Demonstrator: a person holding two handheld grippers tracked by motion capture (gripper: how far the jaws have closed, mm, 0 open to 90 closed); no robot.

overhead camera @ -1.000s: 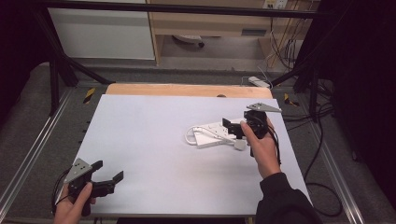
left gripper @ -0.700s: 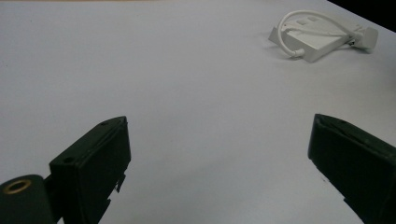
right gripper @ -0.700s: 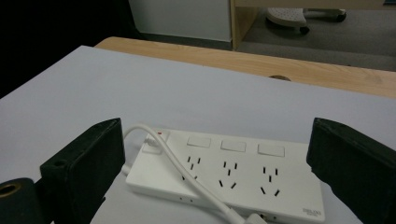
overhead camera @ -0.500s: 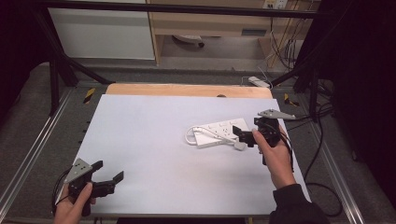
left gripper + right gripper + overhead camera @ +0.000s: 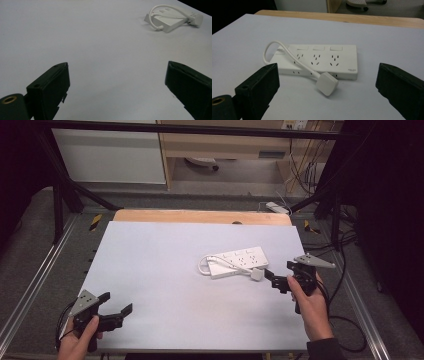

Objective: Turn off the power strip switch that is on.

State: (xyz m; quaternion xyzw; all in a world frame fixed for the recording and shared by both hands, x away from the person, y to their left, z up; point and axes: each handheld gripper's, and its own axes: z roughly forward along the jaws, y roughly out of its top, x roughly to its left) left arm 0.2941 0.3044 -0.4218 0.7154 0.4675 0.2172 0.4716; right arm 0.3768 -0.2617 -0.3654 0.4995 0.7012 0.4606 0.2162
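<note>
Right gripper [image 5: 274,281] sits at the table's [image 5: 150,260] right edge, jaws spread wide, nothing between them. Just ahead of it lies the white power strip [image 5: 322,61], flat on the table right of centre, its cord [image 5: 287,53] looped over it, plug [image 5: 326,83] resting in front. Left gripper [image 5: 116,305], jaws also spread, hovers at the near-left corner, well apart.

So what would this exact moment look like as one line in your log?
right gripper: open, beside plug | power strip: flat on table, cord looped over it | left gripper: open, near front-left corner
</note>
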